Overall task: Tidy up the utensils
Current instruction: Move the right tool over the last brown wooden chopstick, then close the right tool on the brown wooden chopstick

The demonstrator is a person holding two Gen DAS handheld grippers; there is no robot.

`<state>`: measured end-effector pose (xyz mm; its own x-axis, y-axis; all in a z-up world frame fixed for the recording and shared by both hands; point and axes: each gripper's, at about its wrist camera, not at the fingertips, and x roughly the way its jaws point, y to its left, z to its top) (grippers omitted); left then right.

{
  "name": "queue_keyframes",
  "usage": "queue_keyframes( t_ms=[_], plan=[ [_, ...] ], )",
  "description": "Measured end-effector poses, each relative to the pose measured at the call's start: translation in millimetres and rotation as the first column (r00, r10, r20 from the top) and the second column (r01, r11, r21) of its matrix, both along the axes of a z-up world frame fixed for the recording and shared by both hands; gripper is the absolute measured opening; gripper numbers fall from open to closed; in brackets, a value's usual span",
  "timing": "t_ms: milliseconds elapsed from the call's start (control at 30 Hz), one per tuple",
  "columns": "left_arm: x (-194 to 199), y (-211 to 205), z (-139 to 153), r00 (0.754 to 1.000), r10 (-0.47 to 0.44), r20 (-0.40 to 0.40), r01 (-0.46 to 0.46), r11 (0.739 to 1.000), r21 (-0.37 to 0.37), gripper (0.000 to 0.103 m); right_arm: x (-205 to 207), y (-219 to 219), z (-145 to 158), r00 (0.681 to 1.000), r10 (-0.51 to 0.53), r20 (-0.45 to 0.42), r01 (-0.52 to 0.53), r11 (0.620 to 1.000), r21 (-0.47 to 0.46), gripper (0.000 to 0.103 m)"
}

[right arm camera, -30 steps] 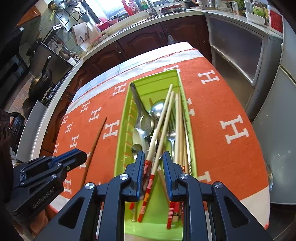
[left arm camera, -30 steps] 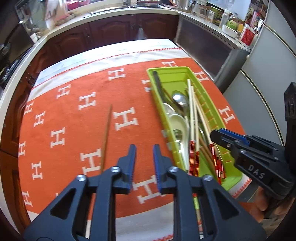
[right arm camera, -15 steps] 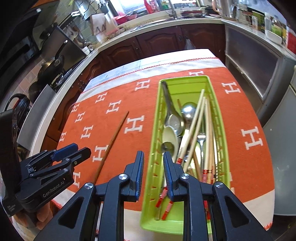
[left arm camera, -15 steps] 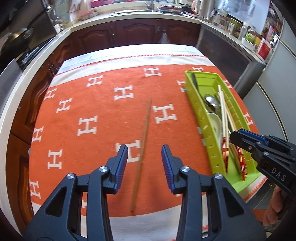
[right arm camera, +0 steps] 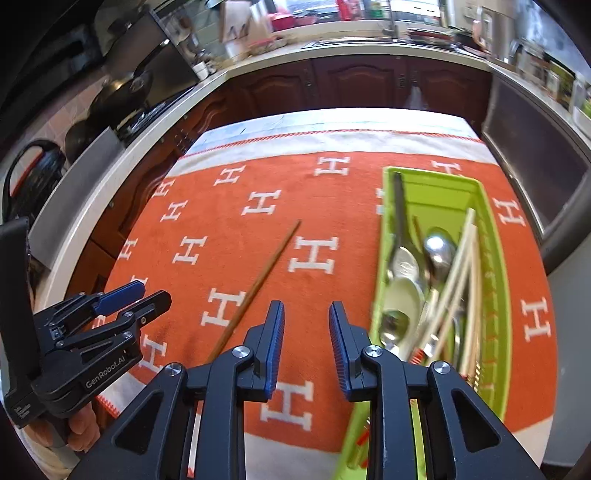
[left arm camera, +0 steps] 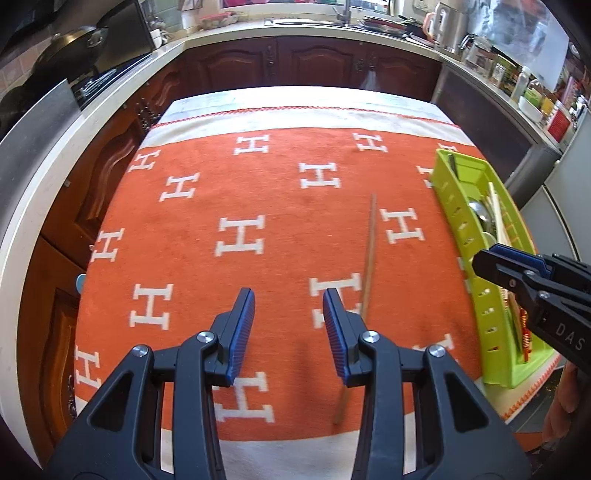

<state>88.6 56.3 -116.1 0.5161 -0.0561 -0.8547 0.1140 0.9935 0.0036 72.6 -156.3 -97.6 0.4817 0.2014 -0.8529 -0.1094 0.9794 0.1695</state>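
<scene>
A single brown chopstick lies on the orange cloth, also in the right wrist view. A green utensil tray at the right holds spoons and several chopsticks; it also shows in the left wrist view. My left gripper is open and empty, just left of the chopstick's near half. My right gripper is open and empty, between the chopstick and the tray.
The orange cloth with white H marks covers the table. Dark wood cabinets and a pale countertop run around the back and left. A stove with pans stands at the left. A grey appliance is at the right.
Both grippers have swung left, away from the tray, and opened wider. The chopstick now lies right of the left gripper's fingers instead of between them.
</scene>
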Motion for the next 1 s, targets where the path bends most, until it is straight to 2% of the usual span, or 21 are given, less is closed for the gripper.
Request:
queue_keyframes(
  t_ms=[100, 267, 600, 700, 800, 933, 1000],
  plan=[
    [3.8, 9.1, -5.5, 1.0, 0.024, 0.0, -0.024, 1.0, 0.011, 0.035, 13.7, 16.7, -8.7, 1.0, 0.027, -0.013, -0.027, 1.0, 0.002, 0.026],
    [12.0, 30.5, -15.4, 0.996, 0.084, -0.013, -0.084, 0.996, 0.012, 0.035, 31.5, 45.8, -33.3, 0.997, 0.048, -0.06, -0.045, 0.997, 0.06, 0.026],
    [12.3, 61.5, -31.2, 0.987, 0.154, -0.038, -0.154, 0.988, -0.008, 0.035, 36.2, 100.5, -86.6, 0.991, 0.054, -0.124, -0.058, 0.998, -0.029, 0.027],
    [12.4, 64.5, -34.2, 0.987, 0.158, -0.039, -0.158, 0.987, -0.01, 0.035, 33.5, 106.9, -89.5, 0.994, 0.05, -0.101, -0.055, 0.997, -0.049, 0.034],
    [12.7, 66.3, -36.1, 0.986, 0.159, -0.043, -0.16, 0.987, -0.018, 0.035, 29.3, 113.1, -90.4, 0.996, 0.046, -0.071, -0.052, 0.994, -0.091, 0.034],
    [11.9, 66.7, -36.3, 0.987, 0.158, -0.042, -0.159, 0.987, -0.021, 0.036, 18.1, 127.9, -92.3, 0.997, 0.075, -0.009, -0.076, 0.977, -0.2, 0.033],
    [11.7, 66.9, -36.1, 0.986, 0.158, -0.042, -0.159, 0.987, -0.022, 0.036, 18.9, 127.8, -92.0, 0.997, 0.072, -0.013, -0.073, 0.978, -0.195, 0.033]
  ],
)
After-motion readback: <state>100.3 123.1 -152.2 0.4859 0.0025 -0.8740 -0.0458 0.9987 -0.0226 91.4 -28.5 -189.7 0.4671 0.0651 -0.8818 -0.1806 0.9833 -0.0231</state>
